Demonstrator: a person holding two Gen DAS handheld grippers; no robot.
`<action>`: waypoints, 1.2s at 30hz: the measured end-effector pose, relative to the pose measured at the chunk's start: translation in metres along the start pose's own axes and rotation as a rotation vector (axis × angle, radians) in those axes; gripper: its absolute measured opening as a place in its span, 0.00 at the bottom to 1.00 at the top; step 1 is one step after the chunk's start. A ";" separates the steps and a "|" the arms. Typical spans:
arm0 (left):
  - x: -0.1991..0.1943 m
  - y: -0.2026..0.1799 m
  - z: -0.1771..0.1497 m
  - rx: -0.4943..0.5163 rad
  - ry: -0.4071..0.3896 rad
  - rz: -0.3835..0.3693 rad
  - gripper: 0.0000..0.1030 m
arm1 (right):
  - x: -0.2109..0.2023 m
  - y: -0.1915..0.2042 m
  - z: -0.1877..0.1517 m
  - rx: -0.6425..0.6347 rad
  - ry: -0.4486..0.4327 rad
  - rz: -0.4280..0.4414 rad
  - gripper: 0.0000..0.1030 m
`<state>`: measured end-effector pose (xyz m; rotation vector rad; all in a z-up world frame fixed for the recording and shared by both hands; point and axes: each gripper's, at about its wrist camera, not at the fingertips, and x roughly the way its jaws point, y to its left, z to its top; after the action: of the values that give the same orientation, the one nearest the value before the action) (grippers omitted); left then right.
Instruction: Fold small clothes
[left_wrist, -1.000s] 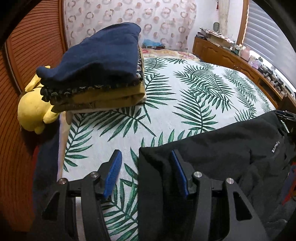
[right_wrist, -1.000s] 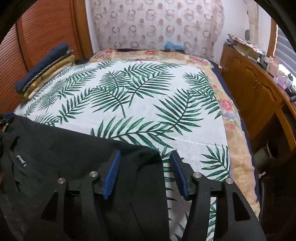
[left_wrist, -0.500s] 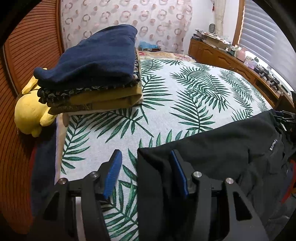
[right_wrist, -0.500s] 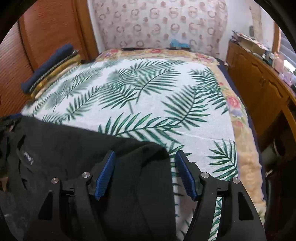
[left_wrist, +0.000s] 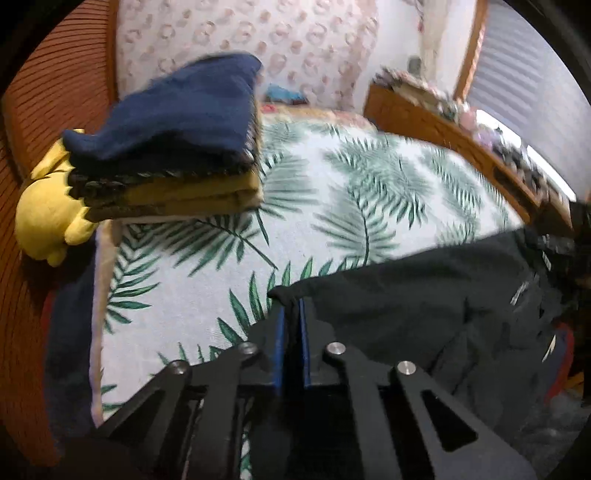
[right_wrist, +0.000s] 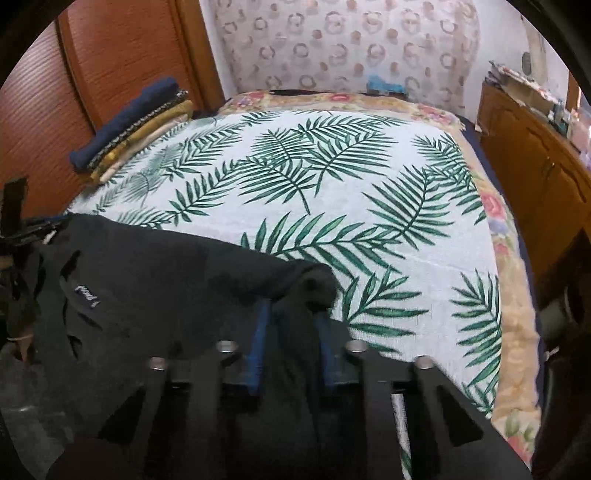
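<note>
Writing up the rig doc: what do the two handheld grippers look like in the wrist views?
Both look alike. The left gripper and right gripper have matte black angular frames with triangular cut-outs and round silver screw heads along the linkage. The fingers are lined with blue pads. No cables, markings, hands or sleeves show in either view.

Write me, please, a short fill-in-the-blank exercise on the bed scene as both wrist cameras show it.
1. The left gripper is shut on a corner of the ____ garment.
2. The top item of the folded clothes stack is ____ in colour.
3. The bedspread is printed with green ____ leaves.
4. The plush toy beside the stack is ____.

Missing words: black; navy blue; palm; yellow
</note>
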<state>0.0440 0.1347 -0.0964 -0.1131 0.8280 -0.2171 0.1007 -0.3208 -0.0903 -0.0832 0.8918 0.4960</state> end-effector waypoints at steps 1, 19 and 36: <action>-0.007 -0.002 0.000 -0.013 -0.024 -0.004 0.03 | -0.006 0.001 -0.003 0.014 -0.026 0.008 0.08; -0.206 -0.061 0.027 0.042 -0.475 -0.125 0.02 | -0.233 0.069 -0.004 0.016 -0.498 -0.004 0.06; -0.323 -0.086 0.083 0.141 -0.753 -0.089 0.02 | -0.360 0.108 0.041 -0.117 -0.740 -0.017 0.06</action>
<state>-0.1189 0.1278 0.2066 -0.0891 0.0577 -0.2902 -0.1062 -0.3511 0.2249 -0.0090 0.1379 0.5107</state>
